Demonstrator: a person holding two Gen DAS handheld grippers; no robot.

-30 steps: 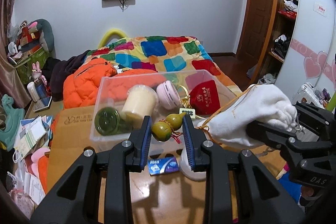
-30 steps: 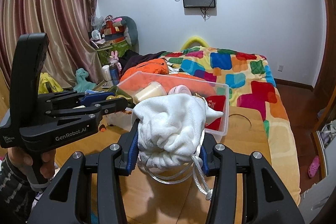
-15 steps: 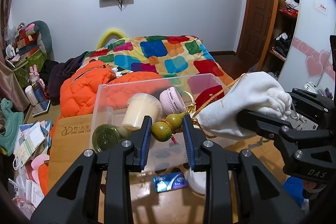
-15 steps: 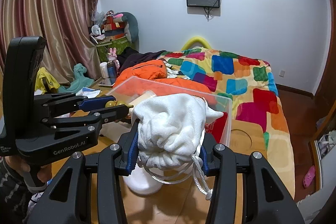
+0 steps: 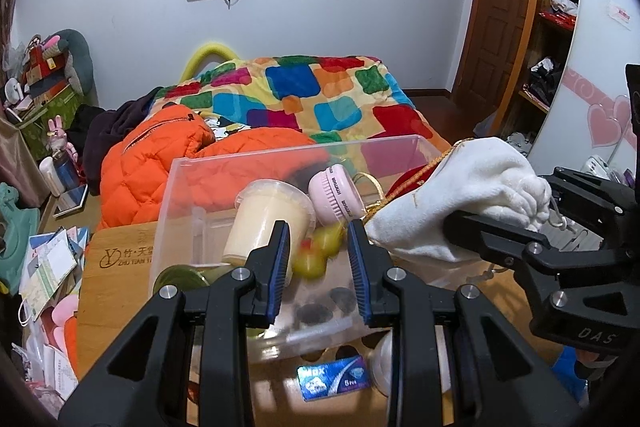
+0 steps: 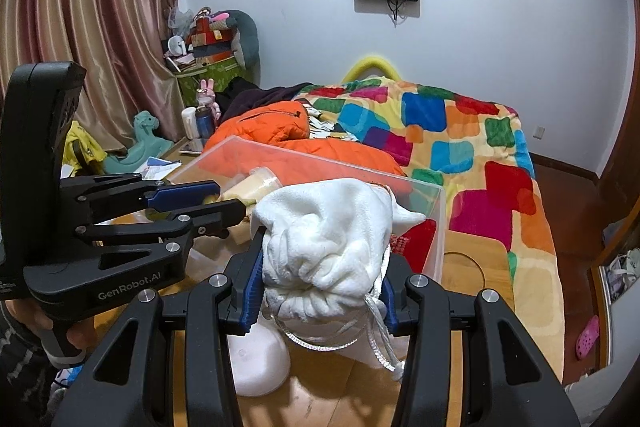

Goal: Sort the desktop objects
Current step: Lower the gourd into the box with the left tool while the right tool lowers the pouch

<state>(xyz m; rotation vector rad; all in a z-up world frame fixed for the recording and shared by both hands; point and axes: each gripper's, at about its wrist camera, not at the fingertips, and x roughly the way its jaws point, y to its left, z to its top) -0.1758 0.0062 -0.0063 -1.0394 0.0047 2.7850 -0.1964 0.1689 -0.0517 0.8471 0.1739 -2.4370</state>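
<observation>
Clear bin sits at the desk's far edge against the bed, with a cream cup and pink round gadget inside. My right jaws are clamped on the white drawstring pouch, held at the bin's near wall. Only the left view shows the blurred green gourd charm between my left jaws, narrowly apart; grip unclear, plus a small blue card on the desk.

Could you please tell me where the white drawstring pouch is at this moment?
The white drawstring pouch is clamped in the right gripper, held at the near right corner of the clear plastic bin, to the right of the left gripper.
</observation>
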